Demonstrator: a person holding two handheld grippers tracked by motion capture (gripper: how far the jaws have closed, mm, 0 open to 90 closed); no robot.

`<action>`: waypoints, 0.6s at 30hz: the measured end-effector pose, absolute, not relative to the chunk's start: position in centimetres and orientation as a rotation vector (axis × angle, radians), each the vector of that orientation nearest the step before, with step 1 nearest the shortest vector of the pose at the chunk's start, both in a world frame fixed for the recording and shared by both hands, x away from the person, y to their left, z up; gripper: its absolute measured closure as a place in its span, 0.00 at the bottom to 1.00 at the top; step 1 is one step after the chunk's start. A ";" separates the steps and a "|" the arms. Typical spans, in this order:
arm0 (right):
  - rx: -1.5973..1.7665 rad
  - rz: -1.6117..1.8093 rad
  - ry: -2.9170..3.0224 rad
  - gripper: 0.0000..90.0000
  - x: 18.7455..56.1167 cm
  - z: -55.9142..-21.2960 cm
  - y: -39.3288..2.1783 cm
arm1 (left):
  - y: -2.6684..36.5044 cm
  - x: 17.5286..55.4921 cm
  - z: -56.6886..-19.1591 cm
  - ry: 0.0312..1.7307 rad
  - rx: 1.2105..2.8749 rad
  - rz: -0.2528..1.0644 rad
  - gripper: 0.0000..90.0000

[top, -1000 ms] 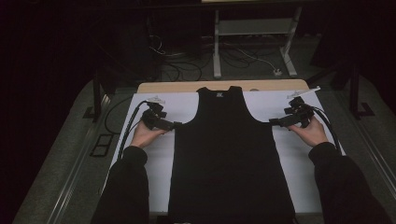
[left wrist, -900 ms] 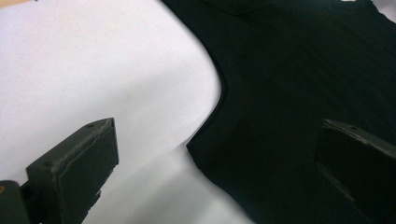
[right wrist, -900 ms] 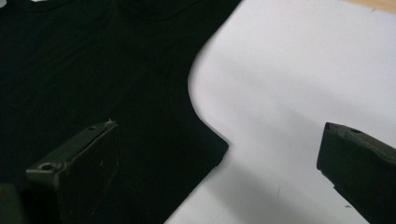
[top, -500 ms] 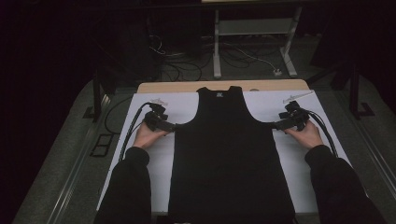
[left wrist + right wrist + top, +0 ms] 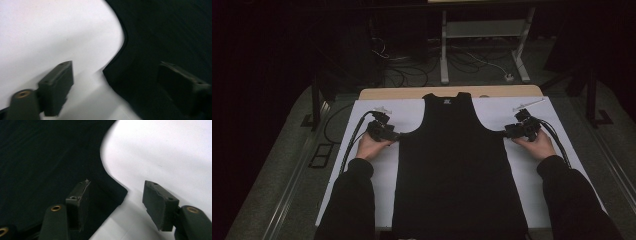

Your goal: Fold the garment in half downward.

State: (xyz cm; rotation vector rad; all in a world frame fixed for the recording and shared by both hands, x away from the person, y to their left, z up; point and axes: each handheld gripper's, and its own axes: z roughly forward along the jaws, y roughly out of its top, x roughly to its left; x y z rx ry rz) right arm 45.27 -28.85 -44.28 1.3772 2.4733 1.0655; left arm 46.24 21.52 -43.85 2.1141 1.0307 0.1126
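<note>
A: We see a black tank top (image 5: 452, 165) lying flat on the white sheet (image 5: 532, 107) that covers the counter (image 5: 412, 93), neck at the far end, hem at the near edge. A person's two hands come in from the near side, one on each flank of the garment.

B: We place the left gripper (image 5: 396, 136) at the top's left side, just below the armhole, where the side seam begins. In the left gripper view its two dark pads stand well apart: one (image 5: 58, 85) over bare white sheet, the other (image 5: 183, 90) over black cloth, with the corner of the fabric between them. Its jaws have just been closing a little, yet we see no pad pressing on the cloth.

A: We find the right gripper (image 5: 507, 134) mirrored at the right side seam, also just under the armhole. In the right gripper view one pad (image 5: 78, 202) sits above the fabric and the other (image 5: 160, 203) above the sheet, the pointed corner of the cloth in the gap.

B: Its jaws have just been closing too and stand narrower, but they straddle the edge without gripping it. The top rests on the sheet, unlifted.
</note>
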 end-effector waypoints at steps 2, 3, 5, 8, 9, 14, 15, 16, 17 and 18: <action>1.381 1.059 2.466 0.46 45.3 -44.4 -28.8 | 21.5 46.3 -43.9 1.027 2.111 0.107 0.19; 1.385 1.056 2.460 0.49 45.4 -44.4 -28.7 | 21.5 46.3 -43.9 1.027 2.112 0.110 0.20; 1.390 1.040 2.451 0.51 45.4 -44.5 -28.6 | 21.4 46.2 -43.9 1.028 2.110 0.116 0.22; 1.390 1.028 2.447 0.53 45.4 -44.6 -28.6 | 21.3 46.2 -43.9 1.030 2.120 0.153 0.26; 1.390 1.029 2.446 0.53 45.4 -44.6 -28.5 | 21.3 46.2 -43.9 1.033 2.115 0.144 0.27; 1.386 1.034 2.449 0.55 45.4 -44.6 -28.5 | 21.4 46.4 -44.2 1.053 2.121 0.132 0.34; 1.378 1.034 2.451 0.56 45.4 -44.6 -28.4 | 21.4 46.4 -44.2 1.058 2.123 0.130 0.36; 1.376 1.029 2.451 0.56 45.3 -44.6 -28.4 | 21.5 46.4 -44.3 1.062 2.122 0.128 0.39; 1.374 1.027 2.453 0.57 45.3 -44.6 -28.3 | 21.5 46.3 -44.4 1.072 2.099 0.127 0.41; 1.372 1.024 2.451 0.58 45.3 -44.6 -28.3 | 21.5 46.2 -44.5 1.079 2.081 0.122 0.44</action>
